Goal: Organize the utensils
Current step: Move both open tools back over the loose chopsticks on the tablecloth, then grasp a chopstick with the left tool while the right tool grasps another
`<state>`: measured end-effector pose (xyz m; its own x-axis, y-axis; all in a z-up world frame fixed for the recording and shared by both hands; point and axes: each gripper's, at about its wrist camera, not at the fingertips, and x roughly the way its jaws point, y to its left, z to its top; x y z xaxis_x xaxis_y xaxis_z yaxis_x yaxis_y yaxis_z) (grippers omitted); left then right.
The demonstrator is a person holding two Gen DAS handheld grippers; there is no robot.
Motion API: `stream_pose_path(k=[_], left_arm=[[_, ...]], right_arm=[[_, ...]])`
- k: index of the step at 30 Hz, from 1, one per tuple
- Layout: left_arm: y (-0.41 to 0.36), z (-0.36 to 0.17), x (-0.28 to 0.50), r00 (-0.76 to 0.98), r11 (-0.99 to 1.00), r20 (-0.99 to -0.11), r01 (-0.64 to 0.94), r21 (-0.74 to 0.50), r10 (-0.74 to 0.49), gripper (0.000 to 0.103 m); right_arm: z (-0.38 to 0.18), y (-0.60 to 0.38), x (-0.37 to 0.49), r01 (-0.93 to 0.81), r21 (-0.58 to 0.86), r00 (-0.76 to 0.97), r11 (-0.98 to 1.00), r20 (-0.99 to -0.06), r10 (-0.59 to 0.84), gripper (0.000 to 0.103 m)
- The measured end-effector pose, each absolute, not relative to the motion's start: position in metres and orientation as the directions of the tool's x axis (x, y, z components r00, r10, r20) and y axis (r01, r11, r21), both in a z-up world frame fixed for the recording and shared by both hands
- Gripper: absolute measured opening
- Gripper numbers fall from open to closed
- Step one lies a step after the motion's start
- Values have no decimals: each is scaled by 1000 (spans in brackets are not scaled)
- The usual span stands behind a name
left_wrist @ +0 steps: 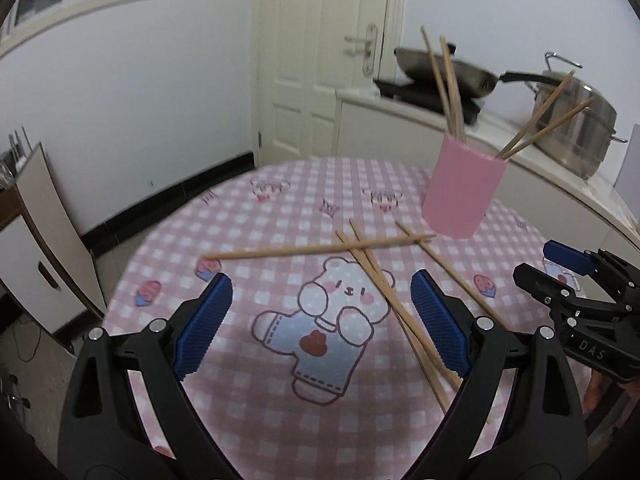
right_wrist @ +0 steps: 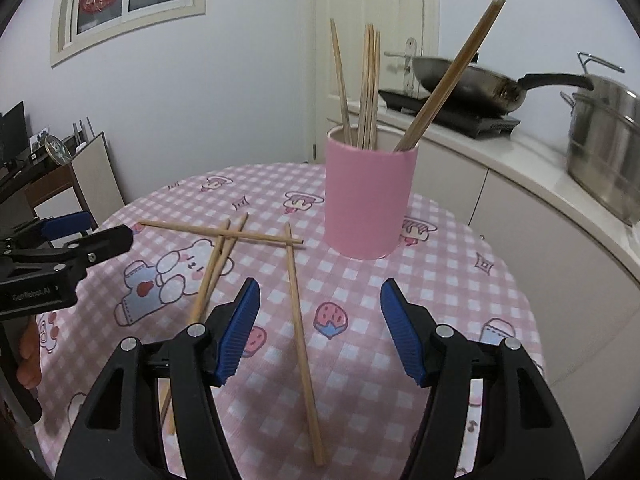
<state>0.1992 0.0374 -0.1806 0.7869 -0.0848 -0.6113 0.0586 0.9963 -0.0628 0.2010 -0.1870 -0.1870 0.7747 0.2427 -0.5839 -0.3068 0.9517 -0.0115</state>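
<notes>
1. My right gripper (right_wrist: 320,328) hung wide and empty over a loose chopstick (right_wrist: 301,340) in front of the pink cup (right_wrist: 368,200).
2. My left gripper (left_wrist: 320,324) gaped too, holding nothing.
3. That cup held several upright chopsticks (right_wrist: 368,84); four lay before it on the tablecloth (right_wrist: 460,280).

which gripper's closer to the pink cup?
Right. The right gripper faces the cup just ahead; the left gripper sits farther back and off to the side, over the loose chopsticks.
</notes>
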Motion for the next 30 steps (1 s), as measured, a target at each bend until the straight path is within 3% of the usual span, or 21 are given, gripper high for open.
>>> stream_pose_path(k=[7, 9, 17, 30], left_arm=[[21, -204, 243, 682, 993, -721, 82, -88, -120, 74], [16, -211, 255, 647, 990, -749, 102, -97, -140, 60], [8, -227, 279, 586, 990, -798, 108, -91, -137, 37], [19, -226, 290, 554, 991, -822, 106, -84, -129, 36]], right_arm=[[-200, -184, 222, -317, 11, 741, 948, -622, 255, 60], [-202, -184, 228, -321, 17, 732, 947, -629, 260, 60], [-210, -182, 244, -338, 42, 687, 940, -672, 277, 60], [-221, -166, 270, -372, 19, 627, 928, -732, 267, 58]])
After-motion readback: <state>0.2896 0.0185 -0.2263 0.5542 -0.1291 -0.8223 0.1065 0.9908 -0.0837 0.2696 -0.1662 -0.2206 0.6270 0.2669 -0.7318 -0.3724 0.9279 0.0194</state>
